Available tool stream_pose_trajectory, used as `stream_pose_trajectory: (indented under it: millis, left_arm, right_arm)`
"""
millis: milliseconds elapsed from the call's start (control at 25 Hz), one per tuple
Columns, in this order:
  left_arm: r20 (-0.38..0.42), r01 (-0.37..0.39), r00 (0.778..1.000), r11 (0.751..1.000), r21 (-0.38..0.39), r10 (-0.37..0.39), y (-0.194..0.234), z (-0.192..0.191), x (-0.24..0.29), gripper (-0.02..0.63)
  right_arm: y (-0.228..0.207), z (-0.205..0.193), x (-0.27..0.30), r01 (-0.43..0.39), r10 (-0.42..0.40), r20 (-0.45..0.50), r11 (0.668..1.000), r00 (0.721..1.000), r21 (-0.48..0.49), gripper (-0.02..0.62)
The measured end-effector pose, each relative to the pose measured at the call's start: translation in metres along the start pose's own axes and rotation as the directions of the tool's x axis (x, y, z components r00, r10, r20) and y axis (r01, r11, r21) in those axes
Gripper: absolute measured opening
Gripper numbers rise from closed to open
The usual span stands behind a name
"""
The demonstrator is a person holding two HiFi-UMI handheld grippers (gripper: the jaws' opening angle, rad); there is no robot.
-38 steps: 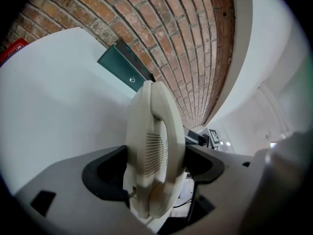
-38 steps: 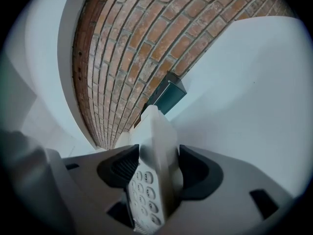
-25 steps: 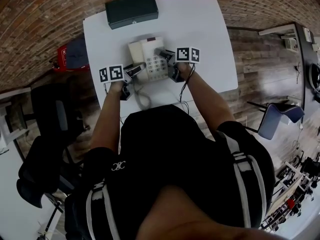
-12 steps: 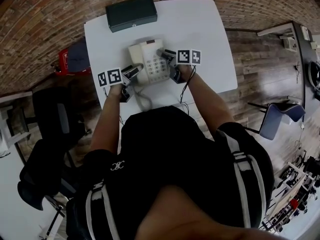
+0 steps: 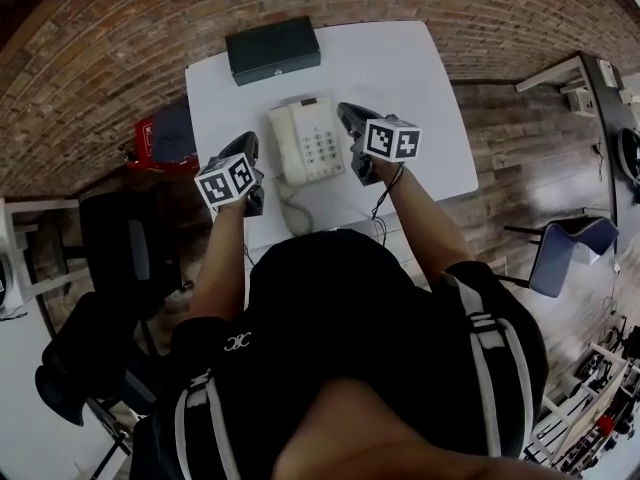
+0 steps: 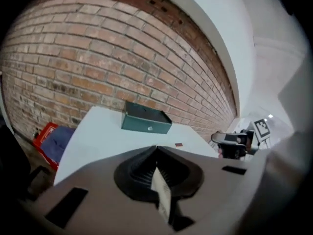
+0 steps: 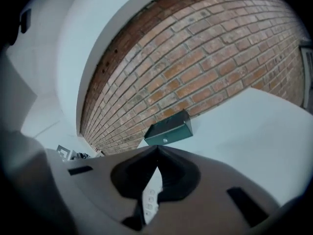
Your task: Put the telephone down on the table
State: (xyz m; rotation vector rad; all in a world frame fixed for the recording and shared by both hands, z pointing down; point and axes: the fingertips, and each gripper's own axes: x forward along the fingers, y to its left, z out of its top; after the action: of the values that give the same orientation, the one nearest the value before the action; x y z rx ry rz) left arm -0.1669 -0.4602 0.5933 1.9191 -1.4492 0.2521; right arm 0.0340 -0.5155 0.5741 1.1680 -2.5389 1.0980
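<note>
A cream telephone (image 5: 308,140) with a keypad lies flat on the white table (image 5: 420,98), and its coiled cord (image 5: 291,211) trails toward me. My left gripper (image 5: 243,142) hovers left of the telephone, clear of it, jaws shut and empty. On the telephone's right side my right gripper (image 5: 348,110) hangs raised, also shut and empty. In the left gripper view the shut left gripper (image 6: 156,149) faces the table, with the right gripper (image 6: 234,142) off to the right. Below the shut right gripper (image 7: 157,149) a strip of the telephone's keypad (image 7: 150,196) shows.
A dark green box (image 5: 273,50) stands at the table's back edge against the brick wall, also as the green box (image 6: 146,119) and the green box (image 7: 169,128). A red and blue bag (image 5: 163,134) lies on the floor left of the table. A black chair (image 5: 110,258) stands at my left, a blue chair (image 5: 566,242) at far right.
Both grippers have let go of the telephone's sides, risen away from it and shut. The telephone stays flat on the table.
</note>
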Motion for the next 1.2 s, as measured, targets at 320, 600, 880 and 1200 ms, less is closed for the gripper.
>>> stream_pose_trajectory:
  millis: [320,600,880,1200]
  left_arm:
    - [0.254,-0.101,0.966,0.97,0.223,0.042,-0.055,0.096,-0.048,0.002]
    - [0.402,-0.149,0.915,0.945,0.291,0.02,-0.094,0.144,-0.099,0.002]
    - [0.398,-0.14,0.917,0.944,0.298,0.01,-0.098,0.131,-0.106,0.003]
    - [0.401,-0.143,0.916,0.944,0.297,0.012,-0.099,0.134,-0.109,0.002]
  right_arm:
    - [0.071,0.09,-0.034,0.105,-0.021,0.307,0.96,0.952,-0.258,-0.002]
    - [0.119,0.137,-0.077,0.194,0.006,0.5,0.918,0.866,-0.347,-0.002]
    - [0.128,0.123,-0.082,0.228,-0.008,0.5,0.896,0.866,-0.382,-0.002]
    - [0.128,0.114,-0.073,0.207,-0.012,0.469,0.907,0.883,-0.366,-0.002]
